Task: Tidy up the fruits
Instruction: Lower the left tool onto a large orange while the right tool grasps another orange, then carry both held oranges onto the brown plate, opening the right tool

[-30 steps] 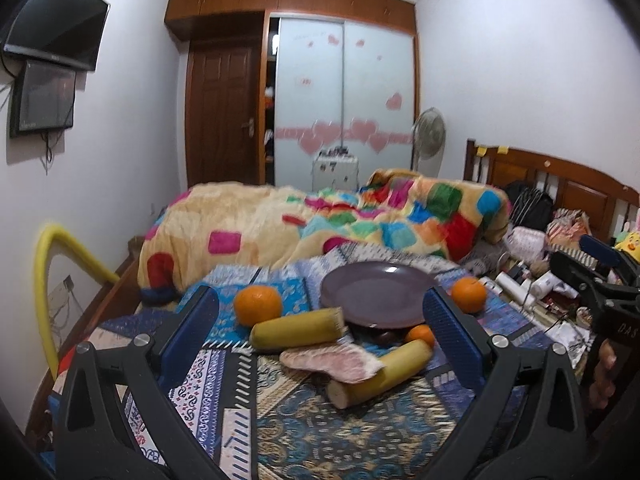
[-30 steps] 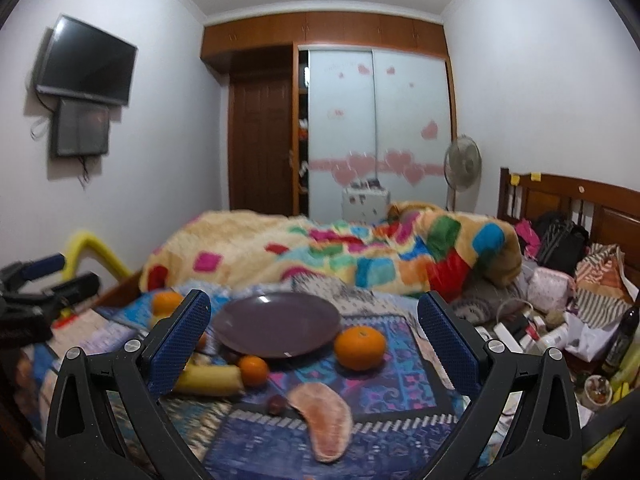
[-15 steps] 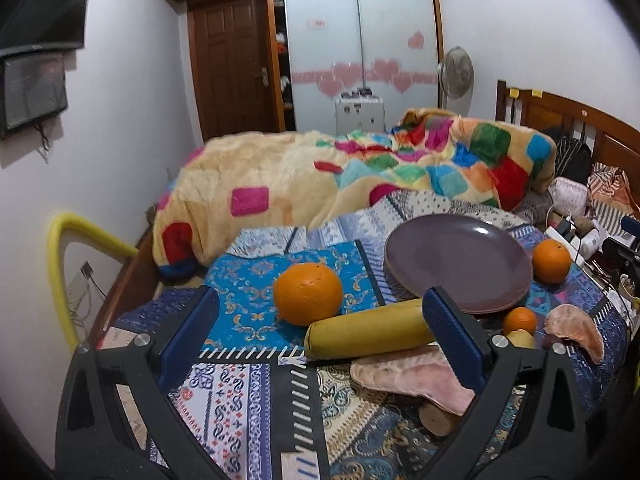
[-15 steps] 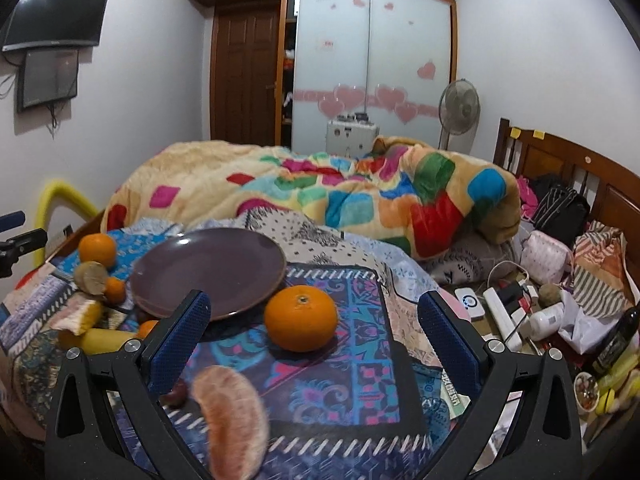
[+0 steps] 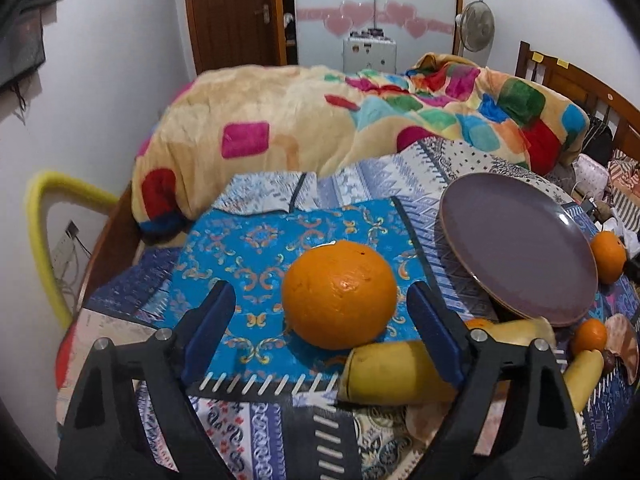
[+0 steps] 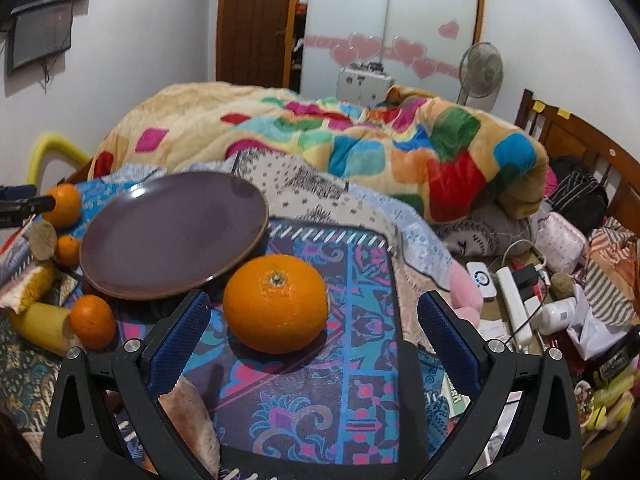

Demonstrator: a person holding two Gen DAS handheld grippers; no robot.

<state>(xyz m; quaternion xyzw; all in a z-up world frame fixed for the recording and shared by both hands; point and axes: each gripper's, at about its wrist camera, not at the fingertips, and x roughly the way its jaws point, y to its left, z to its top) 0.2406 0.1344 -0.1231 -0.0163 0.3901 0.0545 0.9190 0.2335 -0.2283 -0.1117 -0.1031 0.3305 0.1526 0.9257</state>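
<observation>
Between ribbed blue fingers (image 5: 212, 328), round dimpled orange (image 5: 339, 294)

No legible text, labels or numbers anywhere.

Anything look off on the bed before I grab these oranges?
Yes: the plate sits tilted, its near rim propped up rather than flat on the cloth, so fruit placed there might roll. It holds nothing yet. A banana lies touching the left orange. Both grippers are open.
</observation>
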